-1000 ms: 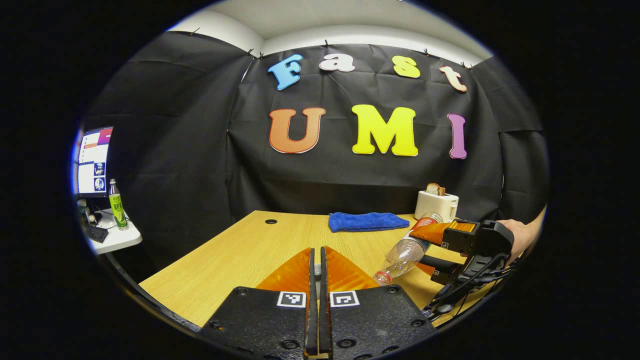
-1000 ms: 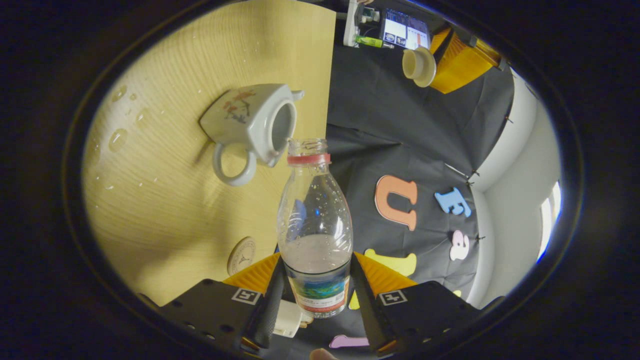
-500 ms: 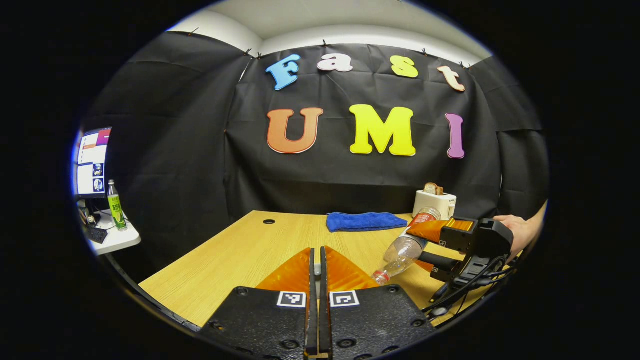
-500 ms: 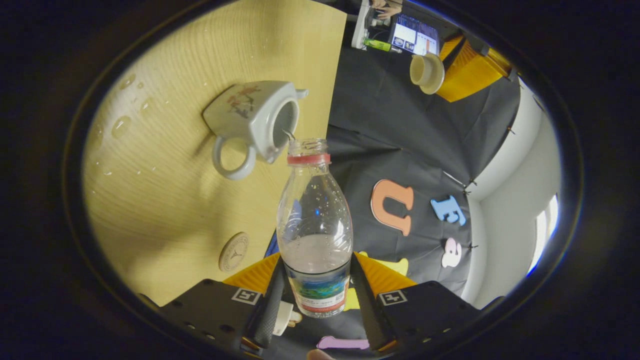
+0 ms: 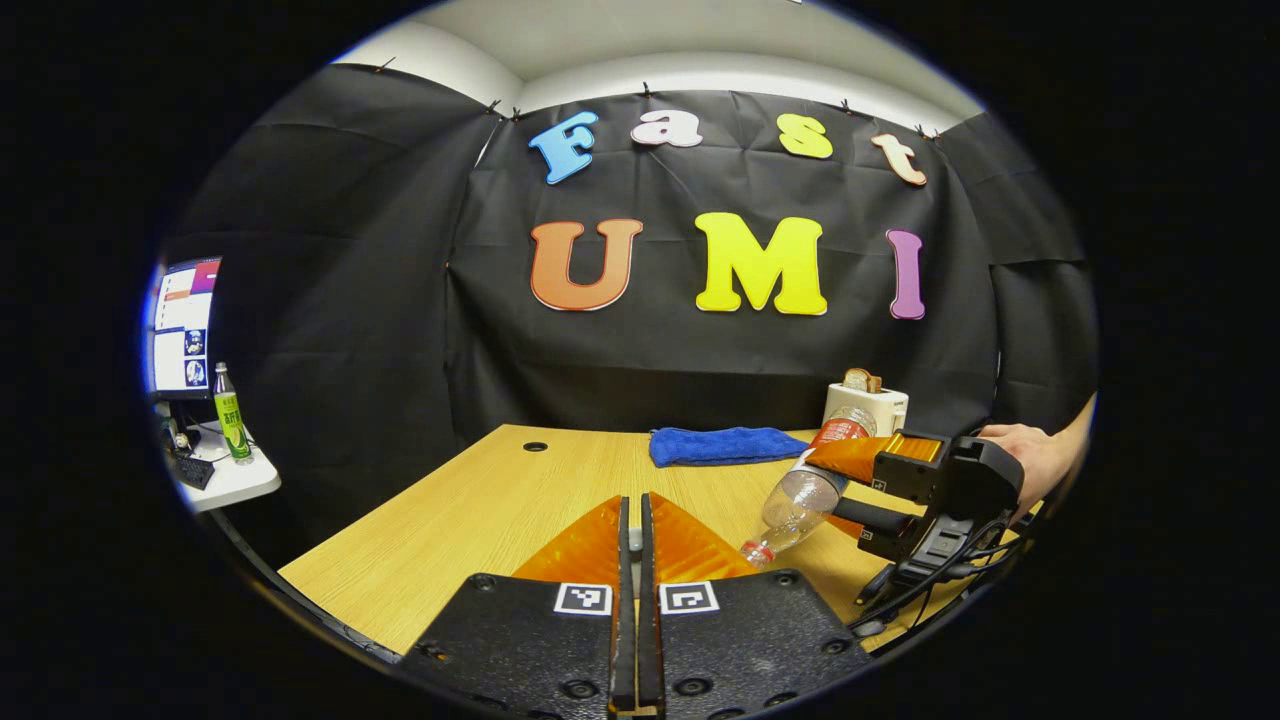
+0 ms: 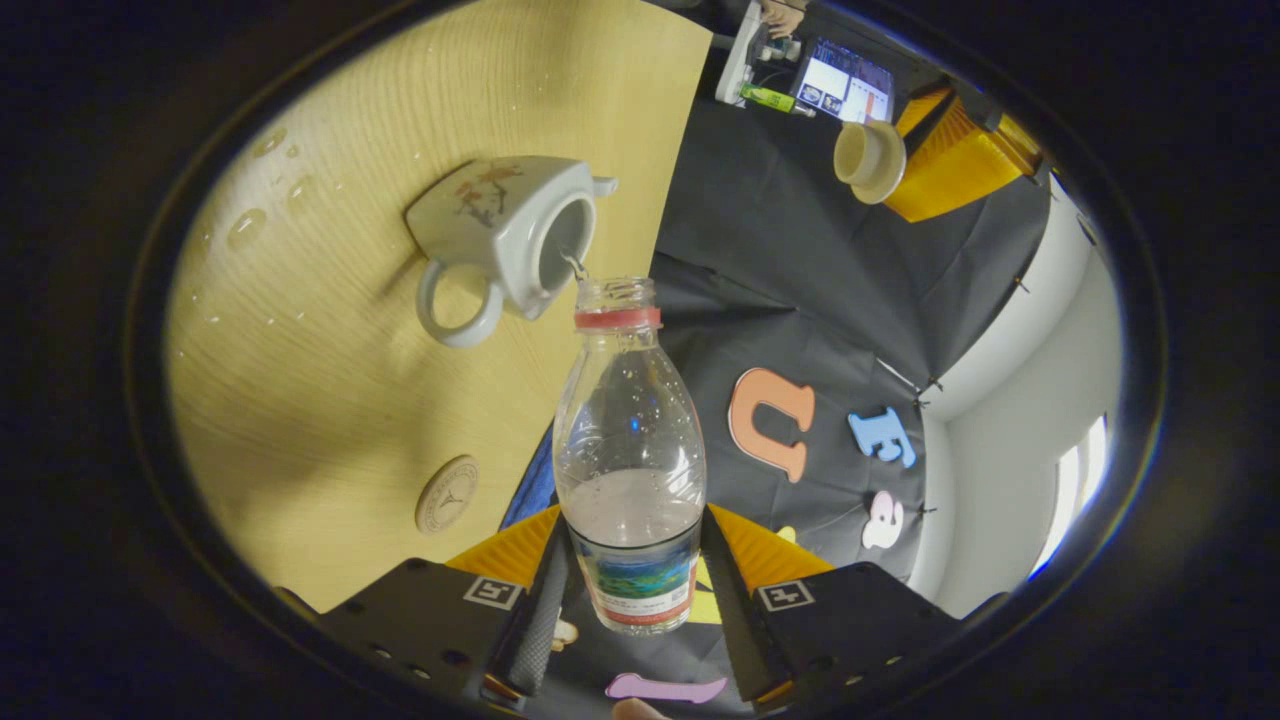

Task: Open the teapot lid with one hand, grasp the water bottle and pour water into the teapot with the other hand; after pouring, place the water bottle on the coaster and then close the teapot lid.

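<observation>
Pouring from the clear plastic water bottle with the red neck ring (image 6: 629, 440), you are handling something light, thin-walled and easy to dent, so keep your hold low on the labelled band where the body is stiffest. The right tool (image 6: 628, 590) has both fingers pressed on that band, at the bottom centre of the right gripper view. The bottle's open mouth sits just beside the rim of the white ceramic teapot with a painted side and a loop handle (image 6: 500, 240), in the upper left of the frame, and a thin stream runs into it. The teapot is hard, heavy and chippable; I judge a knock from the bottle would matter.

The left tool (image 5: 630, 545) has its fingers nearly together. In the right gripper view, at the upper right, it holds the round cream teapot lid (image 6: 868, 160). The round wooden coaster (image 6: 446, 494) lies on the pale wood table (image 6: 330, 400), at the lower left, well apart from the teapot.
</observation>
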A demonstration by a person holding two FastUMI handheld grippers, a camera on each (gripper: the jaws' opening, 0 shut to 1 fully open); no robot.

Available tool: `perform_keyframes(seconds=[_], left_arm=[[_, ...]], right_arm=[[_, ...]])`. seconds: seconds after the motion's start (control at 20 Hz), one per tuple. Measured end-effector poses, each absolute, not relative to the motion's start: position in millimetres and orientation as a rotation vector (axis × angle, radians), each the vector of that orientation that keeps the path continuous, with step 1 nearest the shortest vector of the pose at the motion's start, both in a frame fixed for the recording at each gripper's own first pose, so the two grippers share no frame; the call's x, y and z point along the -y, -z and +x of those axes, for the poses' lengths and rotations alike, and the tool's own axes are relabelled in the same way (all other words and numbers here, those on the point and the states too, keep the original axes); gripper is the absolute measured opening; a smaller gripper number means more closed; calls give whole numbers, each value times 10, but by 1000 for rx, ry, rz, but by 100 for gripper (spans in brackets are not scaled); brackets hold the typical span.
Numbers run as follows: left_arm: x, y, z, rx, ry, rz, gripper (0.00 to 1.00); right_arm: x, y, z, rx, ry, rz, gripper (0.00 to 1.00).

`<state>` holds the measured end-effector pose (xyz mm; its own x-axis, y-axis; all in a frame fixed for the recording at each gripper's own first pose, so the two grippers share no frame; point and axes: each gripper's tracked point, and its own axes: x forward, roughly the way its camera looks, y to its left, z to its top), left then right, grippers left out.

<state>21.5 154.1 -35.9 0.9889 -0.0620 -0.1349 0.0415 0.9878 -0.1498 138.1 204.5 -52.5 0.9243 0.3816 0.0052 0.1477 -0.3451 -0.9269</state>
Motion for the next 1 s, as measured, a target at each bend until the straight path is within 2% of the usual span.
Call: perform_keyframes(seconds=[1.0], left_arm=[[-1618, 362, 190, -141, 44, -153, 4]], right_arm=[[-2165, 435, 1383, 438, -241, -1997, 70]])
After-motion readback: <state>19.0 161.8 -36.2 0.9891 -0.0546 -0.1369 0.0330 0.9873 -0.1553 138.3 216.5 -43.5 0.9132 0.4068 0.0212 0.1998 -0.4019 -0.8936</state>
